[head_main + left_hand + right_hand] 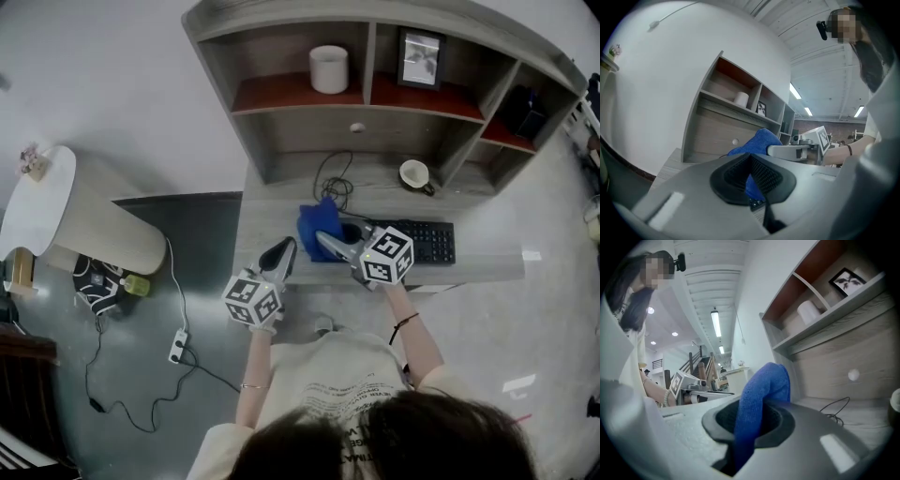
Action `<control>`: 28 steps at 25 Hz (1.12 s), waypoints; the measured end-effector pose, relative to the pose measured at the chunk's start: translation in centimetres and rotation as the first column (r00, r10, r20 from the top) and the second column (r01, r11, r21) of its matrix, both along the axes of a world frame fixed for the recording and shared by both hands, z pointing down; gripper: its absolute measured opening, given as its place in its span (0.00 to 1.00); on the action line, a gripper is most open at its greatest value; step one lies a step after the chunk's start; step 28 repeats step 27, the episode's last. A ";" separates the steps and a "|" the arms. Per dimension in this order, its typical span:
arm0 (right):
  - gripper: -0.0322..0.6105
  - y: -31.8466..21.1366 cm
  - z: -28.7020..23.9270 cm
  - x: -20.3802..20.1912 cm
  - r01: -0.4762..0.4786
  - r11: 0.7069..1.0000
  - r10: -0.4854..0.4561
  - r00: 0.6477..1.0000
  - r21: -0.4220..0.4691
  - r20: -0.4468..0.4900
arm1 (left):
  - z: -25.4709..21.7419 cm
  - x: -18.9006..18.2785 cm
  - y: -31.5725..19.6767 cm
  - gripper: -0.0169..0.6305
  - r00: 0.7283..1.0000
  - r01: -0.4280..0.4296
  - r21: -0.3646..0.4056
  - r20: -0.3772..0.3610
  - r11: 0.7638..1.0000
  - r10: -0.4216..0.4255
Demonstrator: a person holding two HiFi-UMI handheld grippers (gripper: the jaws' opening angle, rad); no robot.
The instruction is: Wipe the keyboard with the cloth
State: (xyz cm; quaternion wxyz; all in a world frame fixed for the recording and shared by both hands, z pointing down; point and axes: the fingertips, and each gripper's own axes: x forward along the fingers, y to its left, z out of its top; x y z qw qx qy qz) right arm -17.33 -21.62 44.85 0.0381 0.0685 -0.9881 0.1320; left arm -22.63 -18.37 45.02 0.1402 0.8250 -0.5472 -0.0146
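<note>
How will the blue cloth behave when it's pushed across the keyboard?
Probably floppy: the blue cloth folds over where the right tongs pinch it. Likely light, since it stands bunched beyond them. Its textured weave should grip rather than slide on the keyboard.

Blue cloth, bunched upright, covering left end of black keyboard, lying flat

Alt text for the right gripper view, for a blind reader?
The right gripper is shut on a blue cloth that bulges above it. Behind stands a desk hutch holding a white cup and a framed picture; the left gripper shows at far left.
</note>
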 end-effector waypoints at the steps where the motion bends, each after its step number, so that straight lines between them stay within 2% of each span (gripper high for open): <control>1: 0.13 0.1 -0.2 0.1 0.003 1.000 -0.003 1.000 0.009 0.001 | -0.2 0.1 0.1 0.02 1.000 0.000 0.008 0.004 1.000 0.000; 16: 0.13 0.3 -2.1 1.6 0.021 0.997 -0.023 0.999 0.079 0.027 | -2.4 2.1 0.0 0.02 0.999 -0.002 0.089 0.047 0.996 -0.002; 28: 0.13 0.5 -1.4 2.1 0.015 0.999 -0.017 0.999 0.051 0.048 | -1.3 2.6 0.2 0.02 0.999 0.011 0.071 0.042 0.997 -0.014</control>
